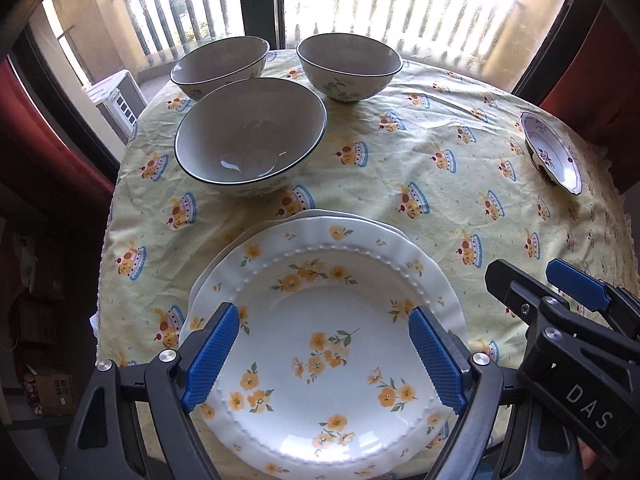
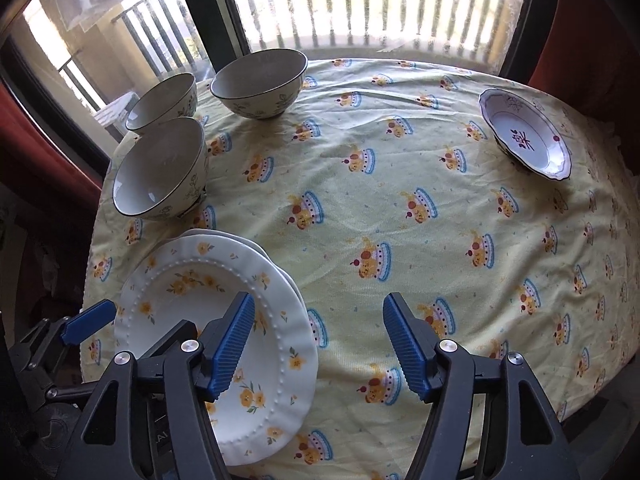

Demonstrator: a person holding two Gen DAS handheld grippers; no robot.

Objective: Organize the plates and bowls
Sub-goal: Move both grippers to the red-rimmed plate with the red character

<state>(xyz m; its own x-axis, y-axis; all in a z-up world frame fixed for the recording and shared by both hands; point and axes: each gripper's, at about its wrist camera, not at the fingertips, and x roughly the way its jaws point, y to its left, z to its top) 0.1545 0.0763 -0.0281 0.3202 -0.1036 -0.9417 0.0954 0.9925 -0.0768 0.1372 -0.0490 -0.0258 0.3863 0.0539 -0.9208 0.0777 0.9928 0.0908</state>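
Observation:
A white plate with yellow flowers [image 1: 320, 320] lies on top of another plate near the table's front left; it also shows in the right wrist view [image 2: 192, 304]. Three grey-lined bowls stand behind it: a near one [image 1: 250, 136], a far left one [image 1: 220, 64] and a far right one [image 1: 349, 66]. A small plate with a red motif [image 2: 526, 134] sits at the far right. My left gripper [image 1: 324, 356] is open and empty above the flowered plate. My right gripper [image 2: 318, 344] is open and empty over the tablecloth, just right of the plates.
The round table has a yellow patterned tablecloth [image 2: 400, 200]. A window with a balcony railing [image 2: 360, 4] is behind the table. Red curtains [image 1: 40, 160] hang at both sides. The table edge falls off close to the plates at the left.

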